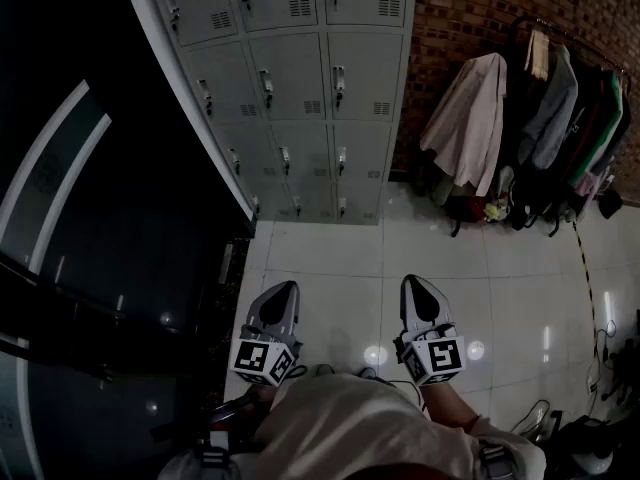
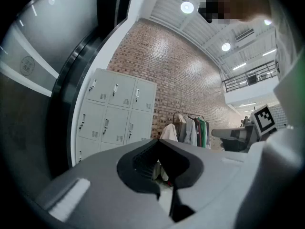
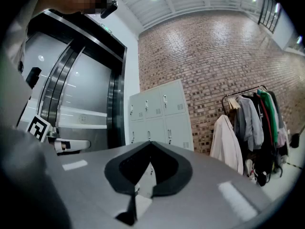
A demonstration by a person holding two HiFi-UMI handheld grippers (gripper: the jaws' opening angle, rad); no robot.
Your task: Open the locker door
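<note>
Both hand-held grippers are low in the head view, side by side and well apart from the lockers. The left hand-held gripper has its jaws together with nothing between them, and the right hand-held gripper is closed and empty in the same way (each gripper view shows the tips meeting).

The grey lockers stand at the far edge of the floor, in the corner where the brick wall meets a dark glazed wall on the left. Every locker door in view is flush and closed, each with a small handle and a vent.

A stretch of glossy pale tiles lies between the grippers and the lockers. To the right of the lockers, along the brick wall, a clothes rack carries several garments, with a pale coat nearest the lockers. Bags and shoes are heaped on the floor beneath it. A yellow-and-black striped line runs down the floor near its right edge, beside some cables.
</note>
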